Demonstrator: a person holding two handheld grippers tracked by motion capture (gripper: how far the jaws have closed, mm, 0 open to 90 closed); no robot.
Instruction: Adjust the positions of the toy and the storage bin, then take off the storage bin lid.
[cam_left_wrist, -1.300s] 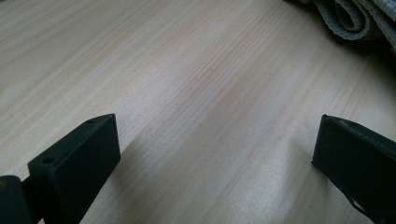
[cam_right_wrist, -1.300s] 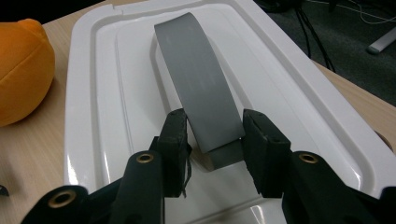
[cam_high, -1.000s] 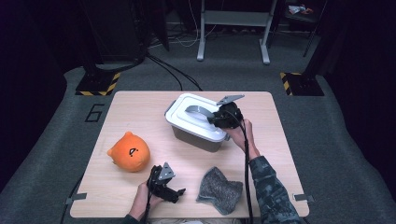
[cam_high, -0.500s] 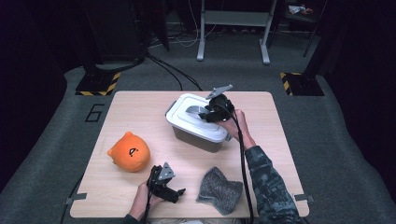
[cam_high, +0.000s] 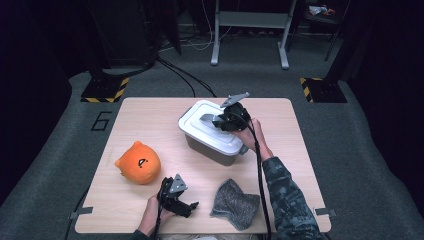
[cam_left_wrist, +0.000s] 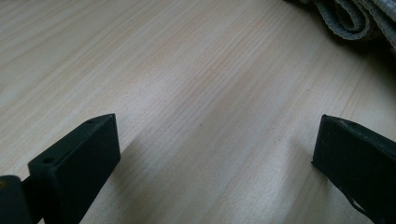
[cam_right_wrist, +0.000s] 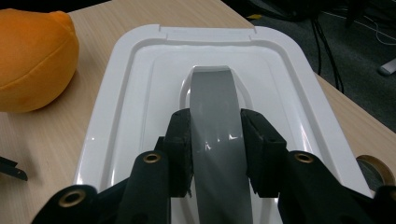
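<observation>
A white lidded box (cam_high: 212, 142) stands mid-table. Its white lid (cam_right_wrist: 135, 93) carries a grey handle (cam_right_wrist: 212, 107) across the middle. My right gripper (cam_right_wrist: 215, 135) reaches in from the box's right side and is shut on that handle; its jaws have just been closing, with the handle between the pads. In the high view the right gripper (cam_high: 223, 121) sits over the lid (cam_high: 197, 125). My left gripper (cam_high: 187, 207) rests low at the table's front edge. It stands open over bare wood (cam_left_wrist: 215, 140), with nothing between its jaws.
An orange plush toy (cam_high: 138, 163) lies front left of the box. A crumpled grey cloth (cam_high: 235, 203) lies at the front, right of the left gripper, and its edge (cam_left_wrist: 355, 18) shows ahead of that gripper. The wooden table (cam_high: 150, 115) ends just behind the box.
My right gripper has shifted left over the lid onto the handle. The left hand has stayed put.
</observation>
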